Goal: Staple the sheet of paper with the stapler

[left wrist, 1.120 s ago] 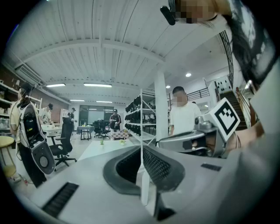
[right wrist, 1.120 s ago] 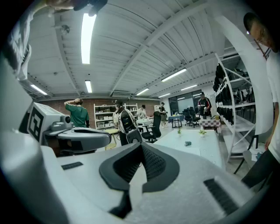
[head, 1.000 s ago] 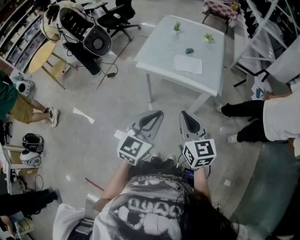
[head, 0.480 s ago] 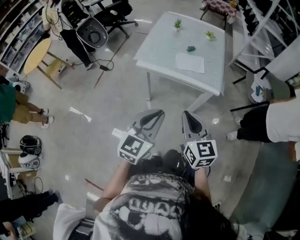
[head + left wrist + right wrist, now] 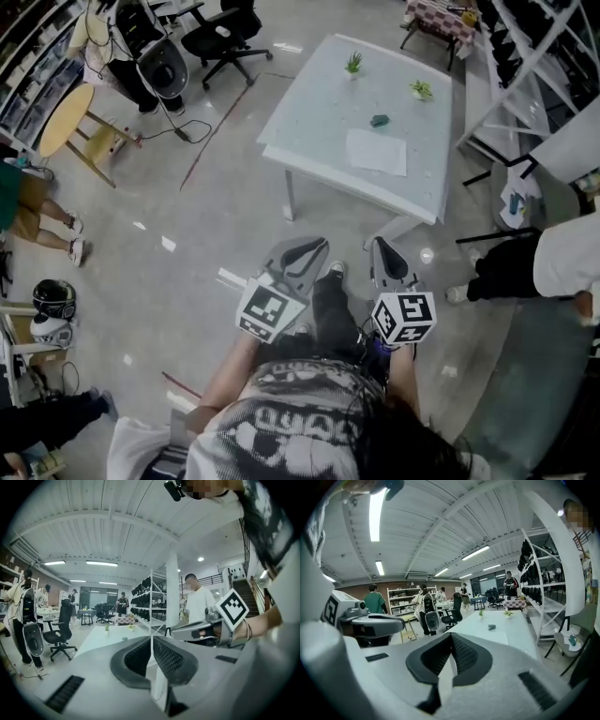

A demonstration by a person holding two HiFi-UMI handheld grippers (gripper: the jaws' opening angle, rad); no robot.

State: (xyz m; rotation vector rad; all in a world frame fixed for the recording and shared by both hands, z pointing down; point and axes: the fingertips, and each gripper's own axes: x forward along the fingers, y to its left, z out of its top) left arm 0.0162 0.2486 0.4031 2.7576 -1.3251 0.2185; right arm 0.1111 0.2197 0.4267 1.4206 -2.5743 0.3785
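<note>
a person stands short of the white table (image 5: 309, 122), left gripper (image 5: 306, 247) and right gripper (image 5: 382, 246) both closed and empty. the sheet of paper (image 5: 377, 152) lies on the tabletop, what looks like the stapler (image 5: 379, 120) just beyond it. nothing stapled yet; the whole job lies ahead.

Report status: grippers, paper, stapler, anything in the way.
Left gripper and right gripper shut, empty, short of the table. Sheet of paper flat there, stapler beyond, both untouched. Two potted plants at far edge, off the paper.
</note>
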